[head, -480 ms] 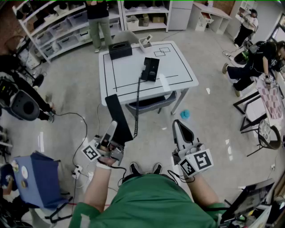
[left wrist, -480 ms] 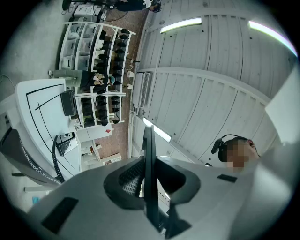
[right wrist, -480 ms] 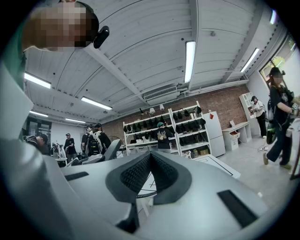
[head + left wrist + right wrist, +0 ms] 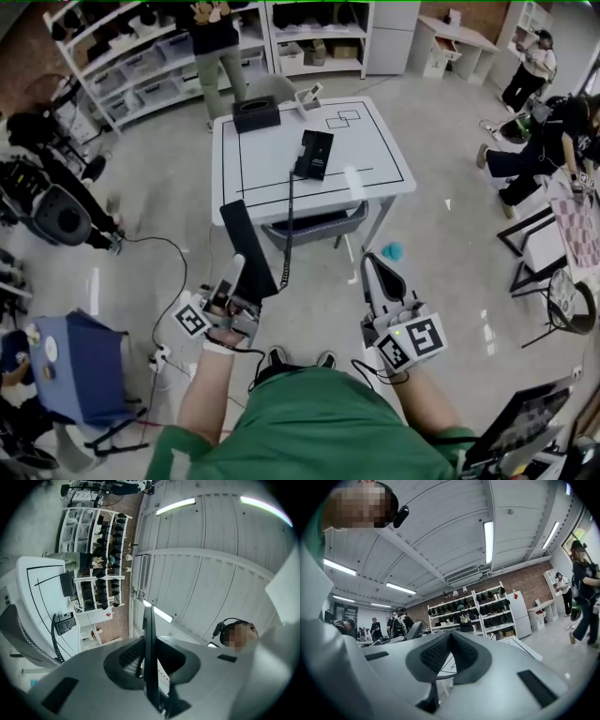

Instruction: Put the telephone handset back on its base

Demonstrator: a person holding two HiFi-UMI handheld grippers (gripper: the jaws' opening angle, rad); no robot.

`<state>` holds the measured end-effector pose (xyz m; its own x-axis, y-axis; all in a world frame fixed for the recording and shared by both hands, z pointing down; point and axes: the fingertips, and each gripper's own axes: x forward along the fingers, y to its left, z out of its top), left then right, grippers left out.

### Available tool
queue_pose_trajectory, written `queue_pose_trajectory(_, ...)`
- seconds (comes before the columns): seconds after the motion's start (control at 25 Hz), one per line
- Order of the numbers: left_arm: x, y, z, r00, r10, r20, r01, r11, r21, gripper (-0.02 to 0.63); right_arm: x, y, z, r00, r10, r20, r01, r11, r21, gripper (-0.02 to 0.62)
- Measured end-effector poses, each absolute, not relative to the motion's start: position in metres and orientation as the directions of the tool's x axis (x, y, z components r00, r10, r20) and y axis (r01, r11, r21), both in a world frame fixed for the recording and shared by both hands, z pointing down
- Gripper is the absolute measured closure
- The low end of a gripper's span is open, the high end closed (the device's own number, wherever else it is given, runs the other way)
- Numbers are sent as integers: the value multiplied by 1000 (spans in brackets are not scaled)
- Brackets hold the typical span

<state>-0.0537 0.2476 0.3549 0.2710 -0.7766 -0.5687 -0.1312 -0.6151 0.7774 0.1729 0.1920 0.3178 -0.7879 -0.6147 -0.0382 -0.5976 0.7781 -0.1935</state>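
The left gripper (image 4: 236, 277) clamps the black handset (image 4: 242, 234) away from the table (image 4: 375, 141) holding its base (image 4: 314, 154), while the right gripper (image 4: 375, 266) hangs closed and empty.

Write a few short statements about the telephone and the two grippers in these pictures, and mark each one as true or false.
1. The left gripper is closed on the handset. True.
2. The handset lies on the telephone base. False: it is held off the table, over the floor in front of it.
3. The right gripper holds the cord. False: its jaws are together with nothing between them.
4. The coiled cord hangs from the base over the near table edge. True.
5. The base stands on the floor. False: it stands on the table.
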Motion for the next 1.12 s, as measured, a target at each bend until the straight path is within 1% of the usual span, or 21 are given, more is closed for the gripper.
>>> queue_pose_trajectory(0.32,-38,240,354,243,-786,-568,-153,-609,778,520,190,178,327,-814,-581,-27,-562,797,-223,572)
queue_pose_trajectory(0.56,-40,221,359,247,-793,-557,-147,-599,788,520,192,155,333,-806,-592,-14,-572,785,-239,572)
queue_pose_trajectory(0.8,-64,178,368,253,-773,-582,-93,-619,780,520,178,118,346,-774,-633,20,-620,750,-230,572)
queue_pose_trajectory(1.12,-106,101,365,298,-722,-625,6,-653,757,520,136,59,335,-719,-694,26,-684,702,-198,572)
